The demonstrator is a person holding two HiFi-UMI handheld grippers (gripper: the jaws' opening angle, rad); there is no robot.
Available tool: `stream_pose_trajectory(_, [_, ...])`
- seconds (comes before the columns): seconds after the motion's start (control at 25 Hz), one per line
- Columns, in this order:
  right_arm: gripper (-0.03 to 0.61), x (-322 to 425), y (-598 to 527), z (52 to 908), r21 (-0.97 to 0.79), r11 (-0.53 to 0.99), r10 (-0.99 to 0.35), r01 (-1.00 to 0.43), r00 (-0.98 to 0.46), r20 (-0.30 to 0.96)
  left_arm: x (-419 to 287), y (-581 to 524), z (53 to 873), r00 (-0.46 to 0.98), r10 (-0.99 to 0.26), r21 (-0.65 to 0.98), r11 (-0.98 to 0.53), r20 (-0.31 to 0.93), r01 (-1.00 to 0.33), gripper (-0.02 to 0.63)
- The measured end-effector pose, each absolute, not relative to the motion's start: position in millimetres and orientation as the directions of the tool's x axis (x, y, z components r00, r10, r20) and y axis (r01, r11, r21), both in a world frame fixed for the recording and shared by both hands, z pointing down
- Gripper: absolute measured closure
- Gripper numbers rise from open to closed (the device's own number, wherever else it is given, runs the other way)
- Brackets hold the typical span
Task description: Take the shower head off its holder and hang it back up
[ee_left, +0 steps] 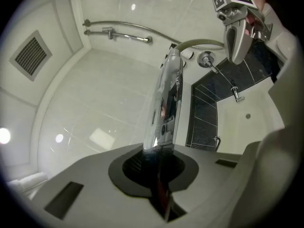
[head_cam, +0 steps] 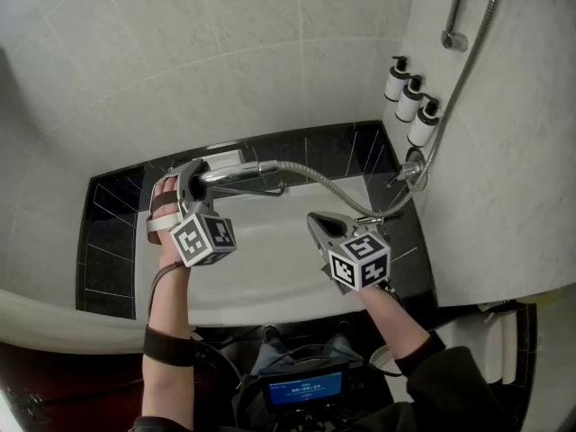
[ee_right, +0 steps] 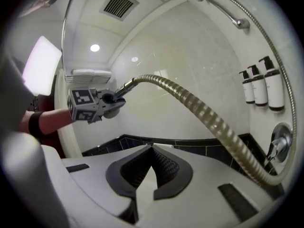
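Head view: clamping the shower head (head_cam: 241, 172) in the left claw (head_cam: 193, 178), long axis lying level, pointing rightward, with the closed, empty right claw (head_cam: 317, 221) nearer the wall rail (head_cam: 457, 7).

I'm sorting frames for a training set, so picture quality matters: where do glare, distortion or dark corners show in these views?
Head view: even light, sharp, darker along the bottom. Left gripper view: fisheye bows the tiled wall; the chrome shower head mirrors the room. Right gripper view: black corners, a blown-out white patch at left, the hose sharp.
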State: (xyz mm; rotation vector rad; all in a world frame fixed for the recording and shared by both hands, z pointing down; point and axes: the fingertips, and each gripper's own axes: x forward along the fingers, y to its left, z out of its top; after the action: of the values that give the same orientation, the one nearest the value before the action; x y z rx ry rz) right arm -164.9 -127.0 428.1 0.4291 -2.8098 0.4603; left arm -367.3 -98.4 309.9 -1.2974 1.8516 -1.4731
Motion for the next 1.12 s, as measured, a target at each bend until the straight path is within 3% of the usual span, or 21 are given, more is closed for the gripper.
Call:
stream_pose_trajectory(0.52, [0.561, -119, -191, 412, 0.011, 0.893, -0.426, -0.45, -0.838, 0.34, -373, -192, 185, -0.423, -0.889, -0.964, -0.07, 0.177, -0.256, 0.578])
stream_pose_trajectory(0.84, [0.561, -94, -213, 396, 0.034, 0.874, -0.468, -0.485, -0.82, 0.329, -355, -245, 96, -0.384, -0.911, -0.981, -0.094, 0.154, -0.169, 0.578])
stream_pose_trajectory(1.12, [0.561, -88, -242, 292, 0.111, 0.867, -0.499, -0.486, -0.84, 0.212, -342, -288, 19, -0.394, -0.906, -0.988, -0.131, 0.155, -0.087, 0.578])
